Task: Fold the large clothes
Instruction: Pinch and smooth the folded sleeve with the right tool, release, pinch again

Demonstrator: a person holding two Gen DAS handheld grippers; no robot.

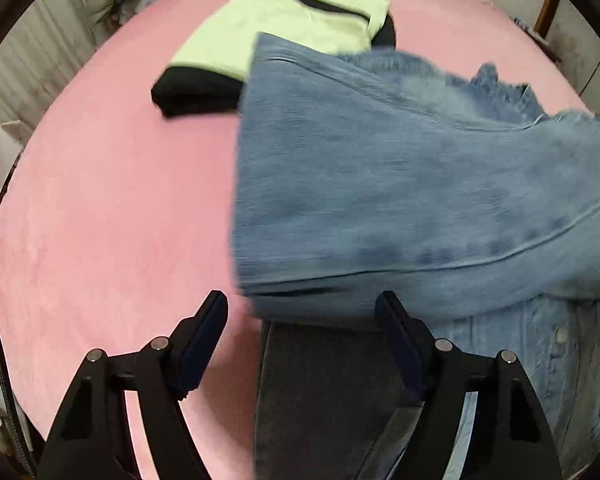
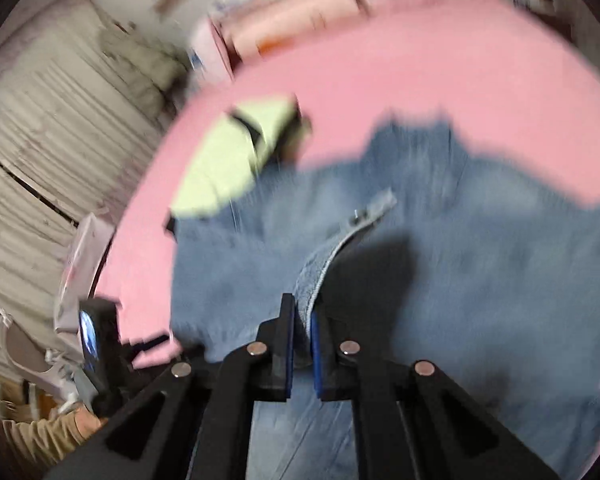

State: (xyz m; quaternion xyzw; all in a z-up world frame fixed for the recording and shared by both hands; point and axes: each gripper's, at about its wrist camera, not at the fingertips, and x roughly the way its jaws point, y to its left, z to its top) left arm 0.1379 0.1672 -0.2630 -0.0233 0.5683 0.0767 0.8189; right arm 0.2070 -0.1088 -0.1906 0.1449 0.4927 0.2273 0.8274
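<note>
A blue denim garment [image 1: 400, 184] lies spread over the near part of a bed covered in a pink sheet [image 1: 100, 220], with a frayed hem toward the far side and a buttoned placket showing lower right in the left wrist view. Part of the denim is raised and blurred above the rest. The left claw [image 1: 302, 312] stands with its jaws wide apart over the garment's near edge, nothing pinched between them; a darker grey-blue panel of cloth lies beneath the gap. The right claw [image 2: 301, 320] is clamped on a fold of the denim garment [image 2: 480, 280], the cloth bunching up between its pads. Farther back on the sheet rests a folded pale-green and black garment [image 1: 284, 28], partly overlapped by the denim.
</note>
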